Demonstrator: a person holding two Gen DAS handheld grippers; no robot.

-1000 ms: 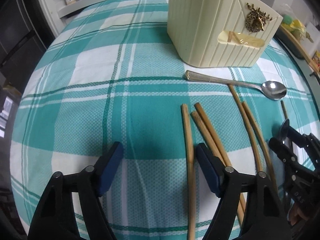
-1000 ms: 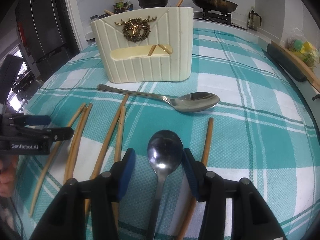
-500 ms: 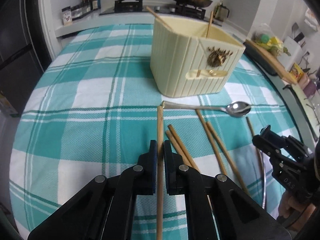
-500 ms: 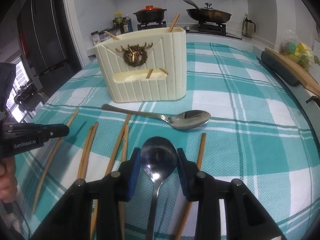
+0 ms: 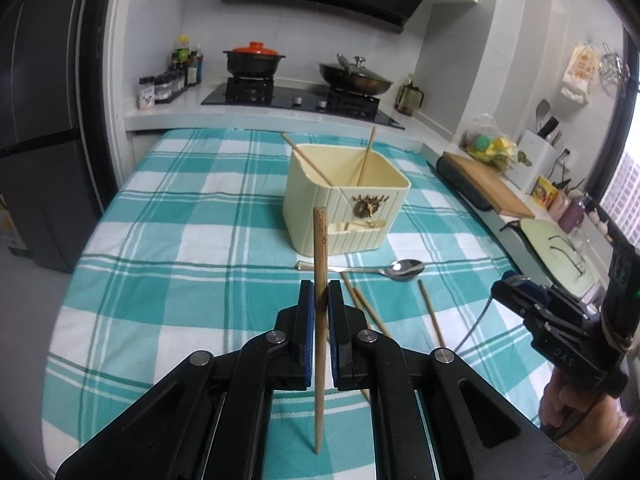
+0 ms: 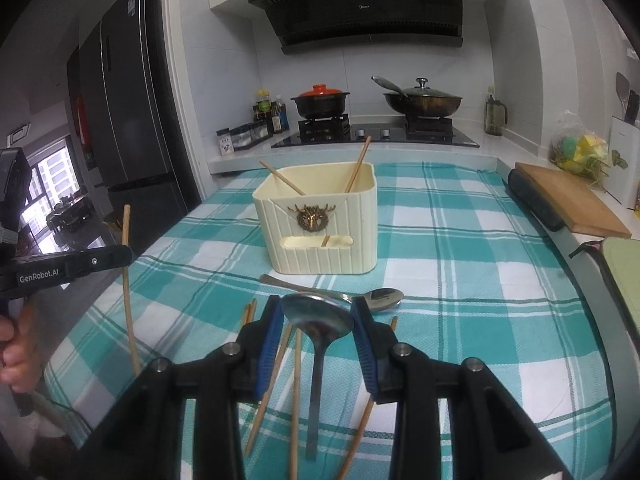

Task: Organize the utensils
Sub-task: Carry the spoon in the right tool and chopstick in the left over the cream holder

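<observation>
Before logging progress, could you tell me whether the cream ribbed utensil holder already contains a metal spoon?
No, the cream ribbed utensil holder shows only two wooden chopsticks leaning inside.

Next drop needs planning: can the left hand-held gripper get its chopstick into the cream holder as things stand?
Probably yes. The left hand-held gripper holds its chopstick lifted off the cloth, and the cream holder ahead has an open top with only two chopsticks leaning inside.

kitchen with pale grey walls, black range hood [image 6: 374,20] over a gas stove [image 6: 376,134], dark fridge [image 6: 128,120] on the left, teal plaid tablecloth [image 5: 180,240], daylight from a side window [image 5: 624,196]
</observation>
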